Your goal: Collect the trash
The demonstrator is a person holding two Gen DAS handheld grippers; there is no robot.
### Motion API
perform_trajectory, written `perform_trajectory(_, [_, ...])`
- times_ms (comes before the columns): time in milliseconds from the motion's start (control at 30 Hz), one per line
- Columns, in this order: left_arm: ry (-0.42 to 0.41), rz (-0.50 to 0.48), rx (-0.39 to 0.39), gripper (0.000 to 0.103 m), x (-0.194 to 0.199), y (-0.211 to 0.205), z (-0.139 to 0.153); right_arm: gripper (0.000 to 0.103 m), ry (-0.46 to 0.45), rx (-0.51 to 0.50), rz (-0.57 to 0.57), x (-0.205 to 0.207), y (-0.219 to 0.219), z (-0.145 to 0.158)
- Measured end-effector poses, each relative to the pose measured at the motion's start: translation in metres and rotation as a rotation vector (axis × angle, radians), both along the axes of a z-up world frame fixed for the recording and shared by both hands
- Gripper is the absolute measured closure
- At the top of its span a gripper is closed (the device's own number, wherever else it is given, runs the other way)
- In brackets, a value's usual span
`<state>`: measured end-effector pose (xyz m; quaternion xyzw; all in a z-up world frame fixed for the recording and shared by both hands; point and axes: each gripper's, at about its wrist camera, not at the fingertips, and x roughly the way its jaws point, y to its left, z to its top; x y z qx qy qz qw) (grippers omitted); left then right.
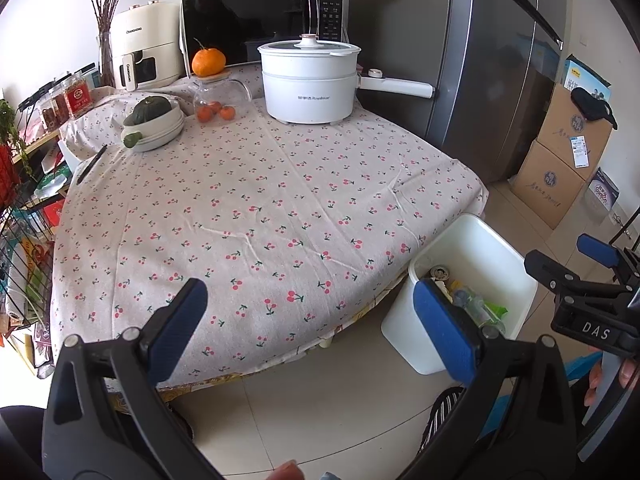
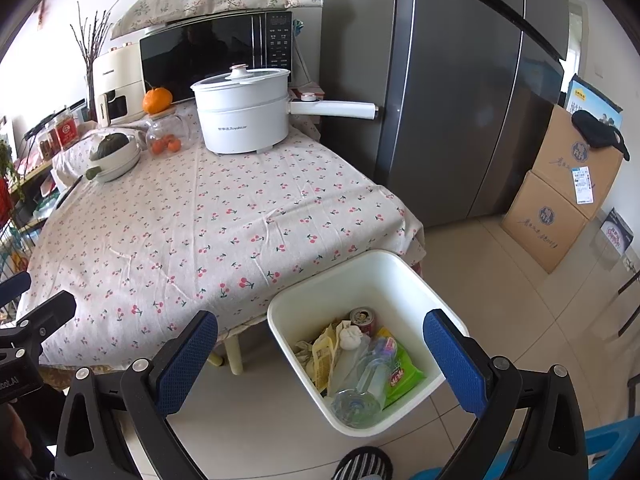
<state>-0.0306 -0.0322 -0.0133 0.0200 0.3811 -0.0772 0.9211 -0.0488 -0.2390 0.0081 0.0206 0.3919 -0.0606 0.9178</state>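
Left gripper (image 1: 308, 320): jaws apart, empty; I hold it back over the tablecloth (image 1: 248, 216), which looks free of litter.
Right gripper (image 2: 320, 352): spread, empty, aimed at the bin (image 2: 404, 268), where the trash (image 2: 360, 364) lies; collecting seems finished.

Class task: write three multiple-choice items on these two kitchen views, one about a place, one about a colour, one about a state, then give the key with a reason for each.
1. Where does the white trash bin stand?
A. on the table
B. on the floor by the table corner
C. on top of the fridge

2. What colour are the gripper pads?
A. blue
B. red
C. green

3. How are the right gripper and left gripper?
A. both open and empty
B. both shut on bottles
C. one holds a can

Key: 1 B, the bin rests on floor tiles beside the cherry-print tablecloth. 2 A, the pads look blue. 3 A, the fingers stand wide apart with nothing between them.
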Motion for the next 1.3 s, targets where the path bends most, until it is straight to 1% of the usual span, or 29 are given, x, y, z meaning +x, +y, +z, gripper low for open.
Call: perform_trajectory(1300, [0.008,-0.018,-0.005,0.001,-0.001,-0.004,-0.0015,0.0,-0.003,-0.003,0.008,0.0004,0.0005,-0.0001])
